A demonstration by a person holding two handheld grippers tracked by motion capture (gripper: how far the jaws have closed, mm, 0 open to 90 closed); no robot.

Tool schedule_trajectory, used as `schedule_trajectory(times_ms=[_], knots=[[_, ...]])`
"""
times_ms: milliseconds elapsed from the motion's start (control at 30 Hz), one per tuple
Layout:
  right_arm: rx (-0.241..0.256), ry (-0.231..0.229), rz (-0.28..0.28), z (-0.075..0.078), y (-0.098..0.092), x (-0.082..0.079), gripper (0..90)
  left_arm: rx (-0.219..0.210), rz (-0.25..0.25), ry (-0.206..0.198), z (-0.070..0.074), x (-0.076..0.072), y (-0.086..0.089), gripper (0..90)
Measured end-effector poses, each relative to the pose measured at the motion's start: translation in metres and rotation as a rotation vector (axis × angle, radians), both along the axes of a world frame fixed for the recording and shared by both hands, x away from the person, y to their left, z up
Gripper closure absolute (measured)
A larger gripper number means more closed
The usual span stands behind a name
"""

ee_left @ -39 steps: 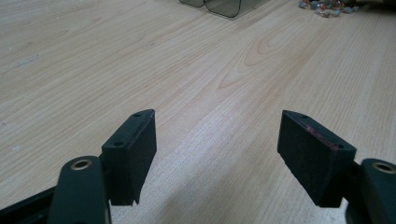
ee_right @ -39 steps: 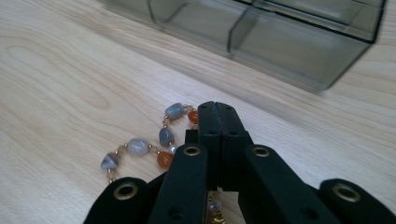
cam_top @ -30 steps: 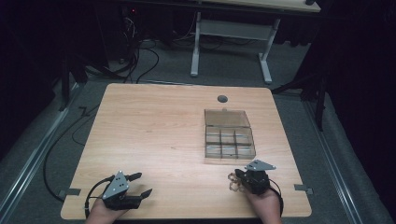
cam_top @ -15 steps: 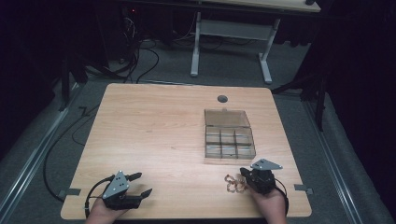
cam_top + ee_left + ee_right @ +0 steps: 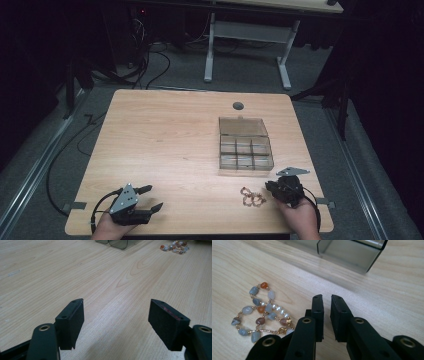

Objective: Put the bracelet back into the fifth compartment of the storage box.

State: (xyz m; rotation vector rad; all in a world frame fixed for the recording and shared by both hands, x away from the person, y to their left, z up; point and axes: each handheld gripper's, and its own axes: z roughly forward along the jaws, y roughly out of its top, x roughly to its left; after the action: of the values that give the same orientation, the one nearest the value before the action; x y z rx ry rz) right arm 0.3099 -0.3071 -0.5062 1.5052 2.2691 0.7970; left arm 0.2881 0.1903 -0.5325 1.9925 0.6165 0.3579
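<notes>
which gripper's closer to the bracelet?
Right. The right gripper sits just beside the bracelet, not touching it. The left gripper is far across the table, near the front-left edge.

We look down on a light wooden table (image 5: 170,145) with a pale grain and rounded corners, standing on grey floor (image 5: 240,75). Near its far edge, at about twelve o'clock, we see a small round dark grommet (image 5: 238,106) set into the top. A clear smoky plastic organiser box (image 5: 245,147) with small compartments lies at roughly three o'clock from the table's centre, its lid open toward the far side. A beaded bracelet (image 5: 251,197) of grey, orange, brown and pearl-white stones on gold links lies at about five o'clock, just nearer than the box and apart from it. We see strips of tape (image 5: 75,205) at the near corners.
</notes>
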Motion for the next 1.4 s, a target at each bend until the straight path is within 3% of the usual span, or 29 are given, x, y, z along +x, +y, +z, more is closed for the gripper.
schedule_trajectory(times_ms=[67, 100, 367, 600, 867, 1000, 1133, 1400], knots=[[-0.001, 0.018, 0.000, 0.001, 0.000, 0.001, 81.6, 0.000, -0.001, 0.000, 0.000, 0.000, 0.000, 29.3], [-0.009, 0.051, 0.006, 0.003, 0.001, 0.002, 81.0, 0.004, -0.004, 0.001, 0.000, 0.000, 0.000, 29.3], [-0.054, 0.126, 0.026, 0.007, 0.005, 0.005, 79.5, 0.008, -0.014, 0.001, 0.000, 0.000, -0.001, 29.2], [-0.068, 0.221, 0.058, 0.010, 0.008, 0.007, 76.9, 0.016, -0.018, -0.001, 0.000, 0.000, -0.001, 29.1], [-0.093, 0.275, 0.087, 0.012, 0.010, 0.008, 75.1, 0.018, -0.018, 0.003, 0.000, 0.000, -0.002, 29.0], [-0.124, 0.304, 0.109, 0.014, 0.012, 0.011, 74.1, 0.017, -0.016, -0.001, 0.000, 0.000, -0.002, 29.0], [-0.177, 0.367, 0.134, 0.017, 0.018, 0.014, 72.9, 0.018, -0.018, -0.001, 0.000, 0.000, -0.002, 29.0], [-0.207, 0.412, 0.143, 0.018, 0.022, 0.016, 69.3, 0.018, -0.020, -0.002, 0.000, 0.000, -0.002, 29.0]])
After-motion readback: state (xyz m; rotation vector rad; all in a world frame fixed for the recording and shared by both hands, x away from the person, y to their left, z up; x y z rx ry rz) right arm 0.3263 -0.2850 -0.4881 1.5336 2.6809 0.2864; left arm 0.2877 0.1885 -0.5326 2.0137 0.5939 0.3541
